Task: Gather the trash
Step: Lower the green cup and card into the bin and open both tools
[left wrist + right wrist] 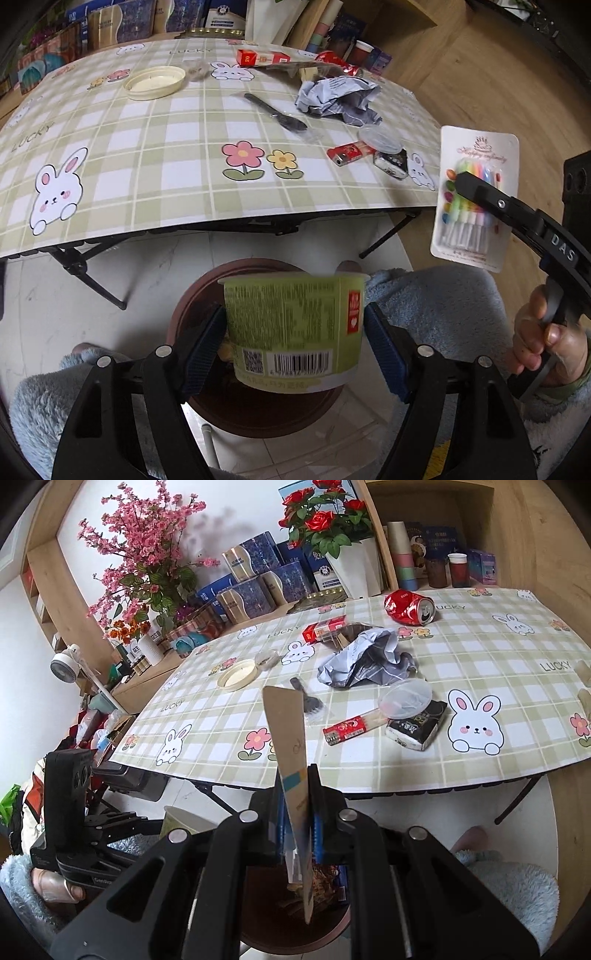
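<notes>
Above the brown bin (192,295), green cup (291,328) between open left claw (295,343) pads.

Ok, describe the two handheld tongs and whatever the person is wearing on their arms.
Both tongs are black plastic frames with silver round bolts at the joints and ribbed blue pads inside the fingers. Left tongs; right tongs. Seen from the left camera, the right one's arm carries white raised lettering. The sleeves are fluffy pale blue fleece, with a green cuff at the right wrist.

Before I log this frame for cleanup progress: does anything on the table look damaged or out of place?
Yes. The red soda can lies on its side, dented, near the far table edge. A crumpled grey wrapper sits mid-table beside scattered litter.
</notes>
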{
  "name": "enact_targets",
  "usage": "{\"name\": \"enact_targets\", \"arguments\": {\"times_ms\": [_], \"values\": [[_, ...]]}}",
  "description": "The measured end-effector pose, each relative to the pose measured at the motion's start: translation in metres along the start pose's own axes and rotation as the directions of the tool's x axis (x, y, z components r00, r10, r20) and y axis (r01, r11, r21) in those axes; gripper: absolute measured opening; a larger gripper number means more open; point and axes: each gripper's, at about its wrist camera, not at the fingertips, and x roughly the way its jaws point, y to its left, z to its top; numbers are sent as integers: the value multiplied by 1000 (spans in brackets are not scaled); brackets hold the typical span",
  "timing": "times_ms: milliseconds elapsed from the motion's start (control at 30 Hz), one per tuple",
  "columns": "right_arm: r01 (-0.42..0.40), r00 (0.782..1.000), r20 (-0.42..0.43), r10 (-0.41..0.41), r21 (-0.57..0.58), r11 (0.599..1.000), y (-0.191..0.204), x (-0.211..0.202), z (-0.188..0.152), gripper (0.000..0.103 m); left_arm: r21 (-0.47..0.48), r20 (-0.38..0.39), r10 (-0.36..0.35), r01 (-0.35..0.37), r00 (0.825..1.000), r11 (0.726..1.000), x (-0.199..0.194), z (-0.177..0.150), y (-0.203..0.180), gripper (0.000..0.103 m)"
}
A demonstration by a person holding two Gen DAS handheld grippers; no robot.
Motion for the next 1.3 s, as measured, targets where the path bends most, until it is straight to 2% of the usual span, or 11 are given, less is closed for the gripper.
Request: {"name": "enact_targets", "arguments": {"times_ms": [67,267,367,467,600,733,900,1100,1167,1233,1300], "values": [[2,1000,-4,-2,3,1000,-1,1,-1,15,0,13,16,-16,1000,1000,-3,1,0,92],[-2,1000,-22,2,4,1000,1,5,-7,15,-39,102,111,-108,989,993,-26,5,5,95],[-5,999,-41,5,0,1000,4,9,-12,15,-86,172,172,-160,970,983,-44,5,11,97],[-11,997,-73,11,0,1000,6,17,-19,15,-135,232,255,-229,939,964,-58,2,18,97],[-25,992,-127,26,11,1000,10,31,-30,15,-194,264,300,-254,917,948,-65,-7,26,97],[-18,984,-175,17,-3,1000,18,44,-40,15,-220,234,307,-257,923,941,-60,-11,33,97],[-18,977,-214,16,-8,1000,21,53,-46,15,-255,247,315,-252,916,933,-65,-15,41,97],[-24,968,-249,18,-18,1000,26,59,-51,15,-267,241,314,-248,918,931,-62,-16,44,97],[-27,965,-262,19,-26,999,28,61,-53,18,-271,256,315,-245,914,931,-63,-16,44,97],[-27,965,-262,17,-34,999,30,61,-53,28,-272,275,306,-231,911,934,-65,-17,44,97],[-28,966,-258,17,-42,999,31,61,-52,30,-268,287,298,-223,910,937,-66,-17,43,97]]}}
